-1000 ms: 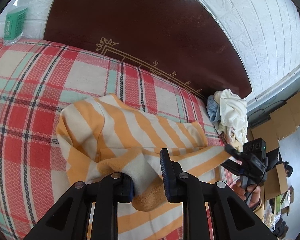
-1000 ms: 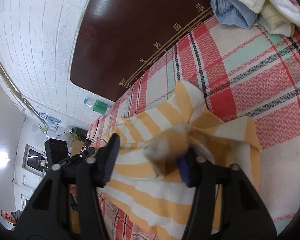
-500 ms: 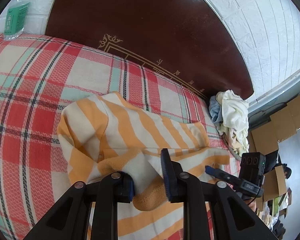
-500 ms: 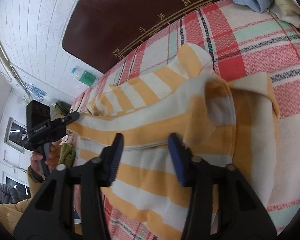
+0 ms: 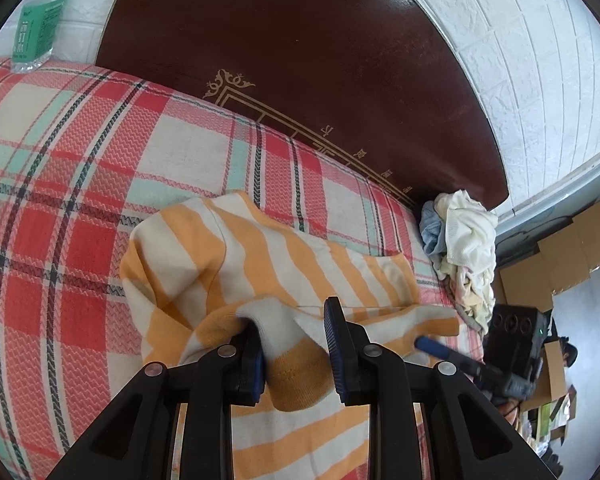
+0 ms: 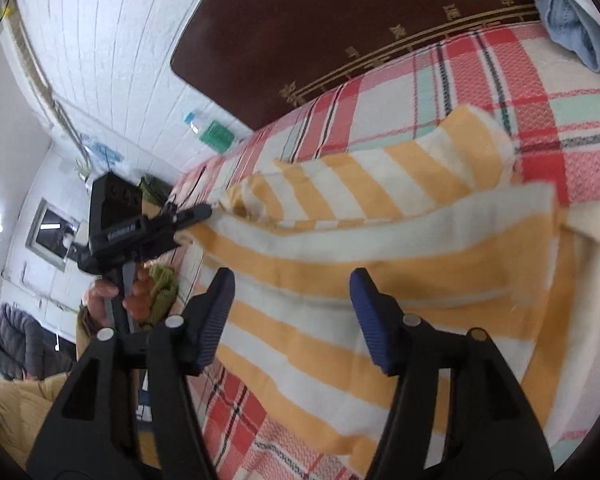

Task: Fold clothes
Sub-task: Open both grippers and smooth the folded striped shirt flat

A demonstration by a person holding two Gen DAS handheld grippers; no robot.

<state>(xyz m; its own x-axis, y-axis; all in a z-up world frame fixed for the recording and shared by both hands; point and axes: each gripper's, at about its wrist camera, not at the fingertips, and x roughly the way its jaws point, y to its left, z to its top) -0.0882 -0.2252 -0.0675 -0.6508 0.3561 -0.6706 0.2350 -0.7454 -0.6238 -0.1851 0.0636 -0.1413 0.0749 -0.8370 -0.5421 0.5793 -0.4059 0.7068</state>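
The orange-and-white striped garment [image 5: 284,264] is lying partly folded on the plaid-covered bed [image 5: 80,168]. The left gripper [image 5: 296,344] is clamping its jaws on a bunched cuff. The right gripper [image 6: 292,312] is hovering above the cloth, jaws opening, gripping nothing.

striped garment [image 5: 260,264]: soft knit cloth, matt, orange and cream, with a ribbed cuff at lower centre. bed cover [image 5: 80,168]: coarse woven cloth with a zigzag texture, matt. headboard [image 5: 300,60], upper centre: dark polished wood, glossy, with gilt line work. wall [image 5: 520,60], upper right: white brick-pattern surface, rough. cardboard boxes [image 5: 560,256], right edge: matt brown. finger pads [image 6: 374,320]: blue ribbed plastic.
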